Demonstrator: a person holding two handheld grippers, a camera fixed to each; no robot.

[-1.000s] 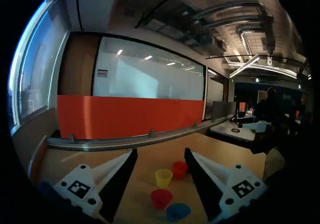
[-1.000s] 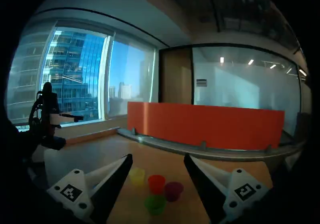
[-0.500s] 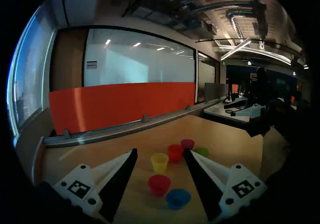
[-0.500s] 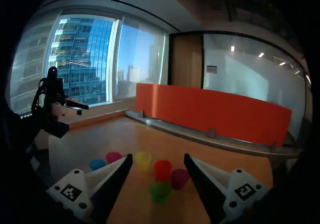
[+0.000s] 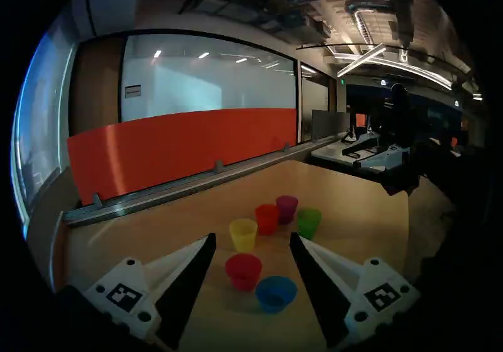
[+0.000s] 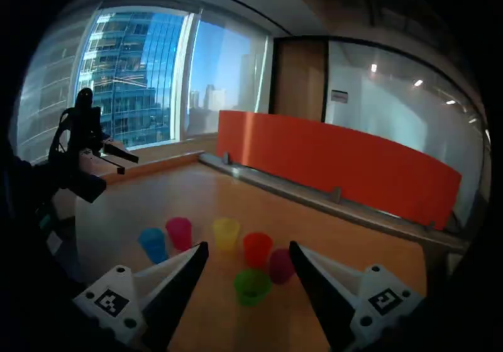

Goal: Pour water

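Note:
Several small coloured cups stand in a cluster on a wooden table point(image 5: 352, 214). In the left gripper view the yellow cup point(image 5: 243, 234), orange-red cup point(image 5: 266, 219), purple cup point(image 5: 287, 208) and green cup point(image 5: 309, 222) sit ahead, with the red cup point(image 5: 243, 271) and blue cup point(image 5: 275, 292) nearest. My left gripper point(image 5: 251, 236) is open above the table, holding nothing. In the right gripper view I see the blue cup point(image 6: 153, 244), pink cup point(image 6: 179, 232), yellow cup point(image 6: 226, 234), orange-red cup point(image 6: 257, 249), purple cup point(image 6: 280, 265) and green cup point(image 6: 252, 286). My right gripper point(image 6: 248, 245) is open and empty.
An orange partition point(image 5: 182, 148) on a metal rail point(image 5: 188, 185) bounds the table's far side. Large windows point(image 6: 132, 82) lie to the left in the right gripper view. A dark device point(image 6: 82, 157) hovers at the table's left end there; another dark shape point(image 5: 383, 154) is at the right.
Both views have dipped toward the table and shifted, so more cups have come into sight and the cluster sits higher in each view. Both grippers remain open.

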